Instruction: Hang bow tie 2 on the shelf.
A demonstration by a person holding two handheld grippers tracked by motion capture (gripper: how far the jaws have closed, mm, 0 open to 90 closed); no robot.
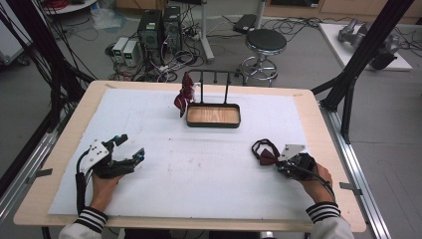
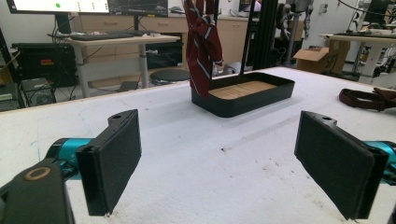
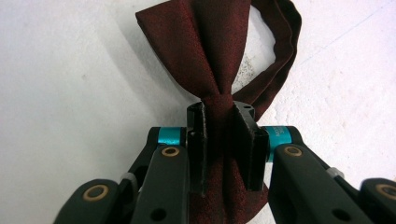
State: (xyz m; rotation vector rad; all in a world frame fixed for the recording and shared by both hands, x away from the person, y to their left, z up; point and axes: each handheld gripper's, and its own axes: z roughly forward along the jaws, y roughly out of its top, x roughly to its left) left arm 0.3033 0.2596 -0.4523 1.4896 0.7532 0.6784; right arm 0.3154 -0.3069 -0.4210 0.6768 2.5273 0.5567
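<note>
- Bow tie [image 3: 219,60], dark red, is right between the right gripper's [image 3: 226,114] pads, and they are clamped on its knot: the right gripper view shows one wing fanning out beyond the jaws and the other bunched up beneath them.
- In the high view that same bow tie [image 1: 267,156] lies on the white mat at the table's right side, with its dark strap [image 1: 259,145] looped out just behind it, and the right gripper [image 1: 279,162] is pressed in from the right, a hand [image 1: 313,179] wrapped round its body.
- The strap [image 3: 280,56] curls away past the knot in the right gripper view, resting on the mat.
- Over to the left gripper [image 2: 219,158]: jaws wide apart, nothing between the pads, bare mat beneath them.
- The high view has that left gripper [image 1: 130,148] low over the mat's left side, well apart from the bow tie, with the left hand [image 1: 102,186] behind it.
- Further out, a black tray with a wooden floor [image 1: 213,115] sits at the far middle of the mat [image 1: 199,169], with a thin black rack [image 1: 215,82] rising behind it.
- A striped red necktie [image 1: 183,94] hangs at the rack's left end, down beside the tray's left corner; the left gripper view shows this necktie [image 2: 203,42] draped in front of the tray [image 2: 243,100].
- The mat lies on a light wooden table [image 1: 64,149].
</note>
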